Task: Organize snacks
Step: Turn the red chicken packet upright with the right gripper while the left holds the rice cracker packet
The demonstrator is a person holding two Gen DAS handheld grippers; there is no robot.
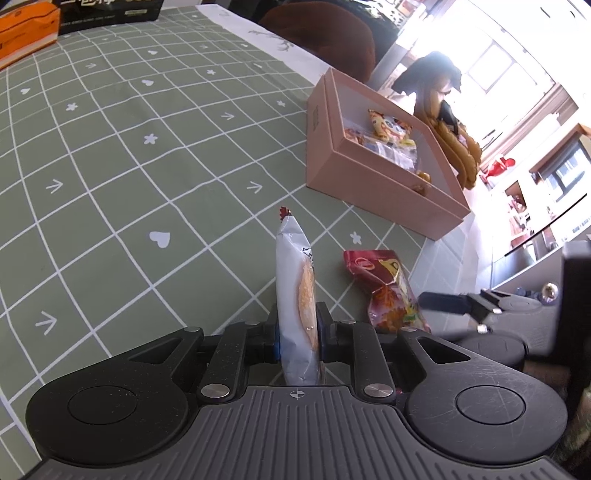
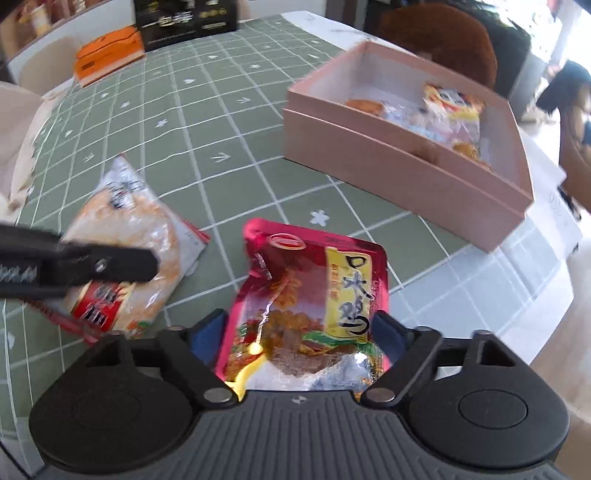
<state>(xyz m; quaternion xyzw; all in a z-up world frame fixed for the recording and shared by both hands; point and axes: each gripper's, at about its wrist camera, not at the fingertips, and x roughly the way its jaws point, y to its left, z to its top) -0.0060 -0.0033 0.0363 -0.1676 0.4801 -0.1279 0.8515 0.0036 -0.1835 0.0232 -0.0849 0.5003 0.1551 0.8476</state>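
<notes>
OK, my left gripper [image 1: 297, 328] is tilted down toward the table, jaws clamped tight on the silver-white cracker pack [image 1: 295, 295], which stands edge-on between the blue pads, pinched near its lower end with the crimped top pointing away from me. In the right cam that same pack [image 2: 122, 236] shows its face w/ a red label, the left fingers [image 2: 110, 264] crossing it. My right gripper [image 2: 301, 332] points steeply down too, jaws spread wide either side of the red foil snack pouch [image 2: 314, 295]; pads look just beside its edges, not squeezing (the frame's a bit blurred, so can't swear to contact). The pouch lies on the green grid tablecloth [image 2: 221, 122], near the table's edge. Count: 2 loose snack packs out here, 1 per gripper. 1 pink box [image 2: 399, 170] sits open beyond the pouch, on the right, w/ several snacks already in it, approx 4 or 5, hard to tell apart. At the far end: 1 orange box [image 2: 107, 55], 1 black box [image 2: 184, 22].
</notes>
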